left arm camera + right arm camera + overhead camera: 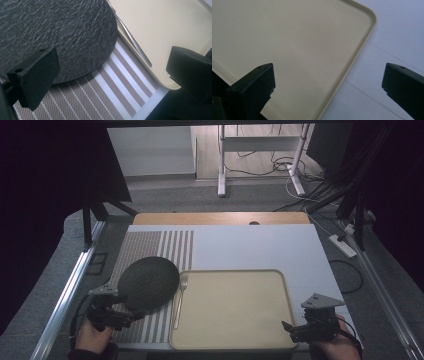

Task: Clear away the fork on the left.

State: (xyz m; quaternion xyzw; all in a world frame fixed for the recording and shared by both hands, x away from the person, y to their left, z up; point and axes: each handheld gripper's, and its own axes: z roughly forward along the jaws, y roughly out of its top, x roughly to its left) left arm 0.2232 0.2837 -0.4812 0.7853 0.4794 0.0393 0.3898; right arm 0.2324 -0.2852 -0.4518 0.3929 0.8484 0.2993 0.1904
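Observation:
A round dark slate plate (149, 282) lies on a striped placemat (145, 245) at the table's left. A silver fork (180, 295) lies lengthwise along the left edge of a cream tray (280, 285), between the plate and the tray. My left gripper (131, 316) is open at the plate's near edge, touching nothing. In the left gripper view, its gripper (112, 82) spans the plate (57, 32), the placemat (100, 100), the fork handle (136, 45) and the tray corner (162, 30). My right gripper (289, 330) is open over the tray's near right corner. Its jaws (329, 92) straddle the tray's rim (352, 62).
The white table top (260, 245) stretches behind the bare tray and to its right (392, 37). A wooden strip (220, 218) borders the far side. Metal rails run along both sides of the table. Cables and a power strip (342, 246) lie on the floor beyond.

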